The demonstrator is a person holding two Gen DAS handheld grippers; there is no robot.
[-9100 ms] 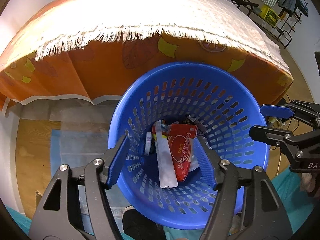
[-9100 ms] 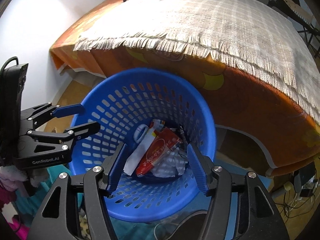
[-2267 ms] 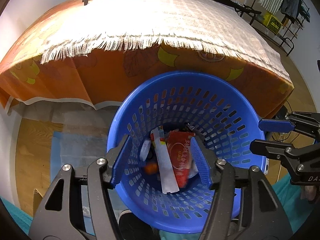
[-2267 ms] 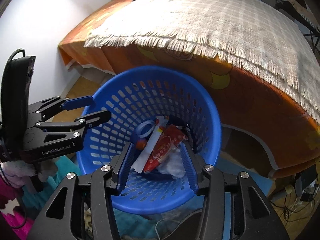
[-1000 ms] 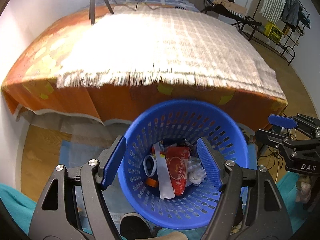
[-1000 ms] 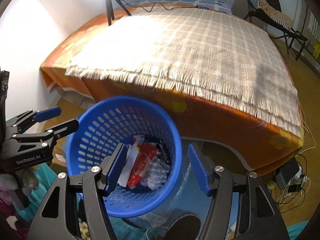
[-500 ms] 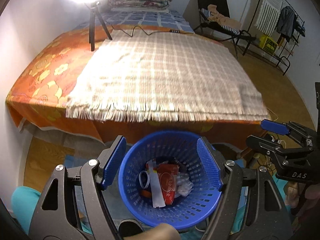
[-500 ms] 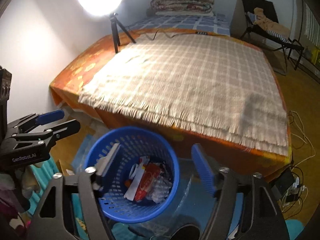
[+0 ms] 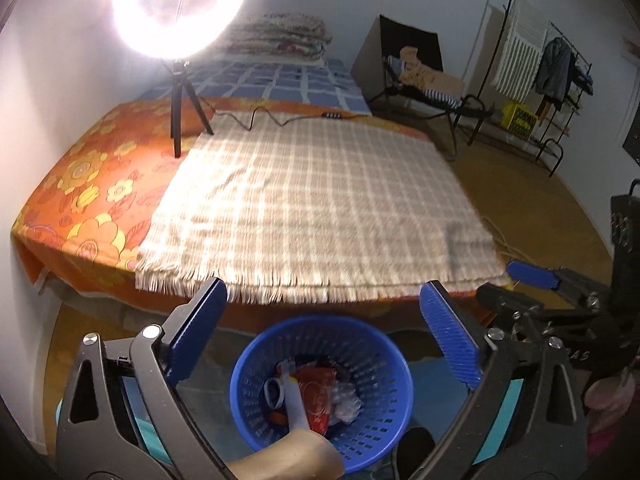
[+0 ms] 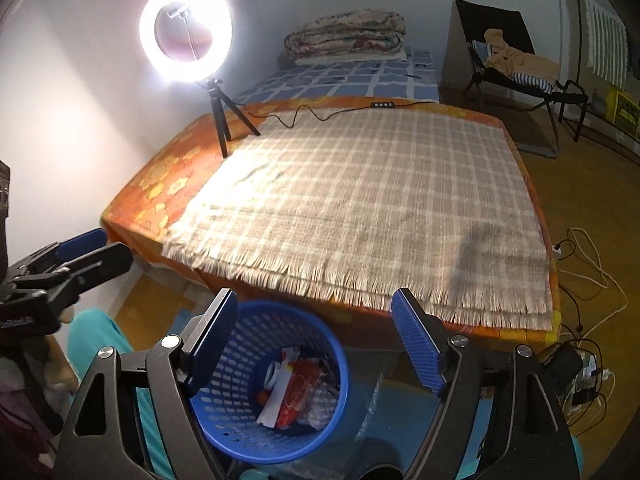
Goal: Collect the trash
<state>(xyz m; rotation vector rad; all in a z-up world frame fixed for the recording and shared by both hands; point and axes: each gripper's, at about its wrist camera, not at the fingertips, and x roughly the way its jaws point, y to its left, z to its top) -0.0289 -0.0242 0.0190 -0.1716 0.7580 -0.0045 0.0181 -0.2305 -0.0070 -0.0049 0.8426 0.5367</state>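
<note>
A blue perforated basket (image 9: 256, 360) stands on the floor below the bed's front edge and holds trash: a red wrapper (image 9: 318, 394), a white strip and crumpled plastic. It also shows in the right wrist view (image 10: 248, 412), with the red wrapper (image 10: 294, 398) inside. My left gripper (image 9: 324, 336) is open and empty, high above the basket. My right gripper (image 10: 314, 344) is open and empty too, above the basket's right side. The right gripper shows at the right of the left wrist view (image 9: 536, 280), and the left gripper at the left of the right wrist view (image 10: 80, 256).
A checked fringed blanket (image 9: 312, 204) covers the orange flowered bed (image 9: 84, 184). A ring light on a tripod (image 9: 176, 16) stands at the bed's back left with a cable across it. A chair (image 9: 420, 76) and clothes rack (image 9: 536, 60) stand at the right. Cables (image 10: 584, 264) lie on the floor.
Both grippers have risen and pulled back from the basket, so the whole bed and room now show. The piece of trash once at the bed's far end is gone; the basket's contents stay put.
</note>
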